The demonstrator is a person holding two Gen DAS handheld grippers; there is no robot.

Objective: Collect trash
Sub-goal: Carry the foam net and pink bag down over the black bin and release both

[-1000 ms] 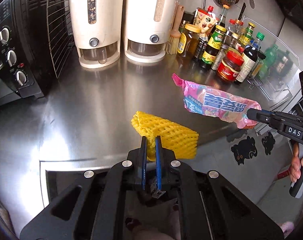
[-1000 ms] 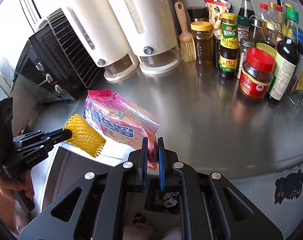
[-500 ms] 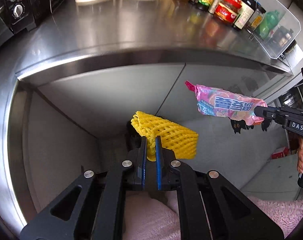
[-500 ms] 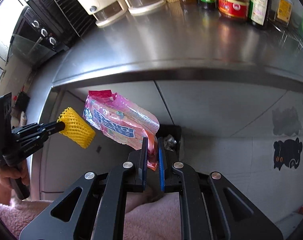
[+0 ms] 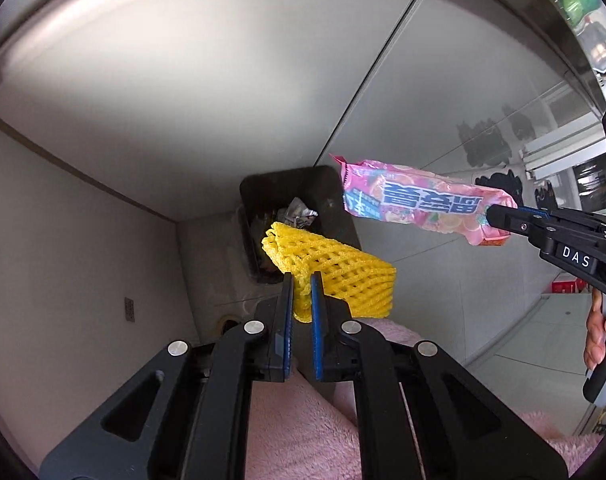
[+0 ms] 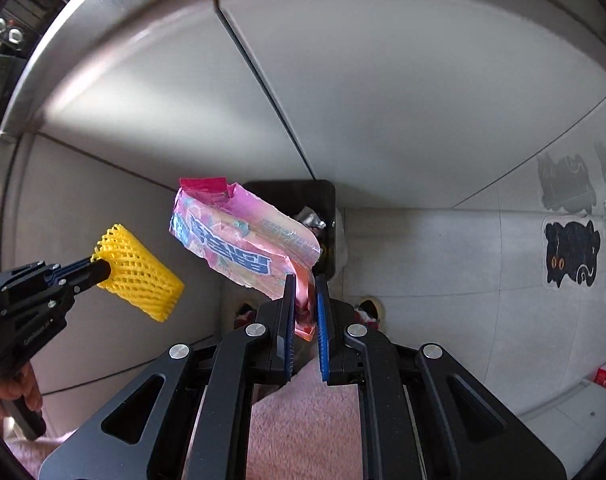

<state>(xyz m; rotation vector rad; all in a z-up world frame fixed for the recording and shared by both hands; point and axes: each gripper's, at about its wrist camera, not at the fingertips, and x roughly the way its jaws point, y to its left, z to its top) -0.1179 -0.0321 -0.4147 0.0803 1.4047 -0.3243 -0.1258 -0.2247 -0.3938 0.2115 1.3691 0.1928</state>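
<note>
black bin (image 5: 327, 196) half hidden behind yellow foam net (image 5: 335, 276), its contents too crumpled to identify

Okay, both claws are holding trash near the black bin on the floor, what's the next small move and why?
Probably ease both claws on over the black bin before letting go. The left claw pinches the yellow foam net and the right claw the pink wrapper; both pieces hang beside or only partly over the bin's opening, which already holds crumpled trash.
</note>
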